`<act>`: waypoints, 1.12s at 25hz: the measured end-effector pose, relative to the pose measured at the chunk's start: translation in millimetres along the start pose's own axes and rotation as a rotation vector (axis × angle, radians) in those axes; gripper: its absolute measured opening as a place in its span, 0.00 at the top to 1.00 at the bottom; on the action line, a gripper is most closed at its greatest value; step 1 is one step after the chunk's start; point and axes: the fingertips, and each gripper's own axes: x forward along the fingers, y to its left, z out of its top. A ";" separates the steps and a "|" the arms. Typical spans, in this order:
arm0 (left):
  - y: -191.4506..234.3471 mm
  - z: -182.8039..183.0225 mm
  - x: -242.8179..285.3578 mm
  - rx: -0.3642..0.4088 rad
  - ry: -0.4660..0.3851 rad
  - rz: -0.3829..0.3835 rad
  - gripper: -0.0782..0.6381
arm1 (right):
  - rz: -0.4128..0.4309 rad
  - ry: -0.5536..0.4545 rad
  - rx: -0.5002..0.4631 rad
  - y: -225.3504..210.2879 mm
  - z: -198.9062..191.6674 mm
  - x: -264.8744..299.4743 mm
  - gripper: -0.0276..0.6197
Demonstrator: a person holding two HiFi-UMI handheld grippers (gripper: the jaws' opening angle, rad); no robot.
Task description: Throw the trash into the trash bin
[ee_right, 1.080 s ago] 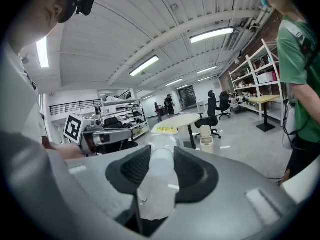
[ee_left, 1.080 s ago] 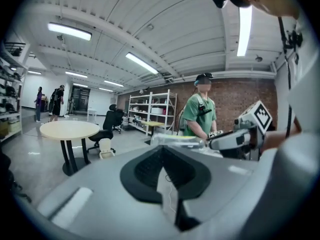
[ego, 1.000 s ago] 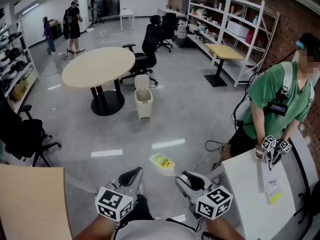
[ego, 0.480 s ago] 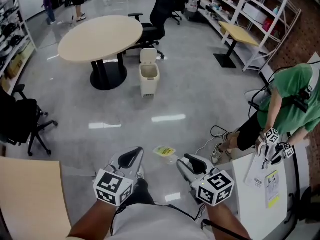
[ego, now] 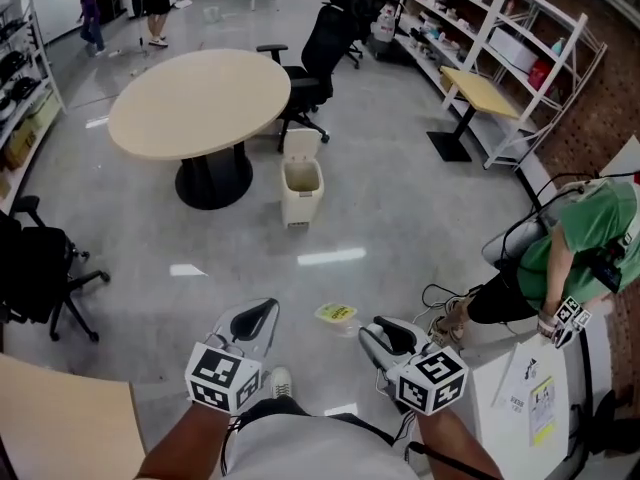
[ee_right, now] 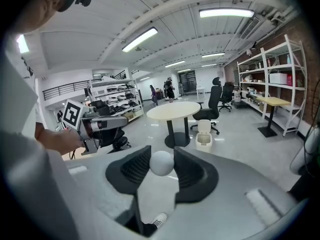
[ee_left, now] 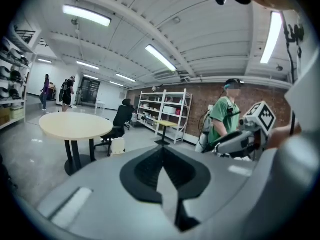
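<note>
The carrying step appears to be in hand, out on the open grey floor [ego: 420, 218]. The round tabletop [ego: 195, 103] stands ahead, and the trash bin [ego: 300, 206] sits on the floor just beside its base, lid up, well apart from both grippers. The left gripper [ego: 252, 318] has its jaws pressed together on nothing. The right gripper [ego: 388, 332] is closed on its load. A yellow wrapper [ego: 336, 314] lies on the floor between the two grippers. The load is a small white ball [ee_right: 161, 163], likely the trash, pinched between the pads. The next move calls for reaching the bin, holding the ball over its open mouth, then spreading the jaws.
</note>
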 end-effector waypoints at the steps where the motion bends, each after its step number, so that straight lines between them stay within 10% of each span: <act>1: 9.6 4.0 2.8 0.010 0.001 0.002 0.88 | -0.002 -0.007 -0.003 -2.6 7.8 8.6 0.73; 28: 94.3 29.5 80.3 -0.008 0.004 0.049 0.88 | 0.073 -0.014 -0.069 -59.2 77.1 123.8 0.73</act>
